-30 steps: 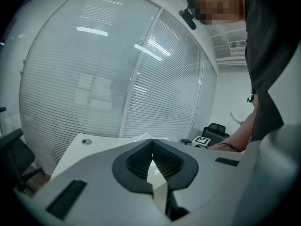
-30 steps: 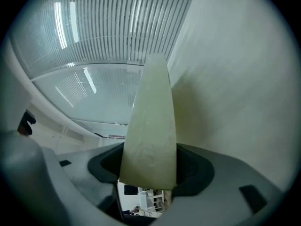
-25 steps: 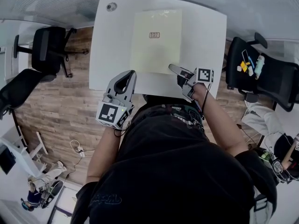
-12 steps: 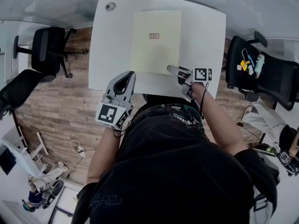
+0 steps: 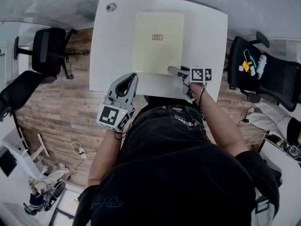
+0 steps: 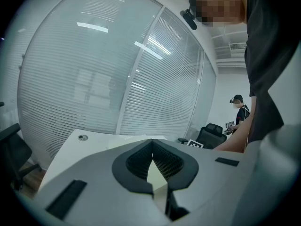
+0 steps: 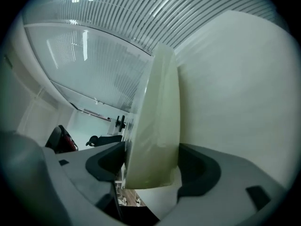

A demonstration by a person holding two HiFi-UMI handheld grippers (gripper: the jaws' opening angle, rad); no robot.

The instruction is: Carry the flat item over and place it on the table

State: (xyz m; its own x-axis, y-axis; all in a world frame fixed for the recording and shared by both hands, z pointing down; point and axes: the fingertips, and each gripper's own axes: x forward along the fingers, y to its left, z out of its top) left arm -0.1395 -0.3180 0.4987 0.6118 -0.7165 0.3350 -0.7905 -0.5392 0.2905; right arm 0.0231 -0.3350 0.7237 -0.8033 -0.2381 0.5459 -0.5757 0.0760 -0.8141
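Note:
The flat item [image 5: 157,41] is a pale yellow-green sheet with a small label, lying flat on the white table [image 5: 207,32]. My right gripper [image 5: 176,74] is at the sheet's near right corner. In the right gripper view the sheet's edge [image 7: 155,126] stands between the jaws of the right gripper [image 7: 153,168]. The jaws are opening, and a gap shows beside the left pad. My left gripper [image 5: 133,76] hovers at the table's near edge, just short of the sheet. Its tips [image 6: 152,150] meet with nothing between them.
A black office chair [image 5: 49,44] stands left of the table, on the wooden floor. Another chair [image 5: 263,74] at the right carries small items. A round cable port [image 5: 112,6] sits at the table's far left corner. A glass wall with blinds runs behind it.
The right gripper has shifted very slightly to the left at the sheet's corner. The sheet lies flat in the same spot. The left gripper has not moved.

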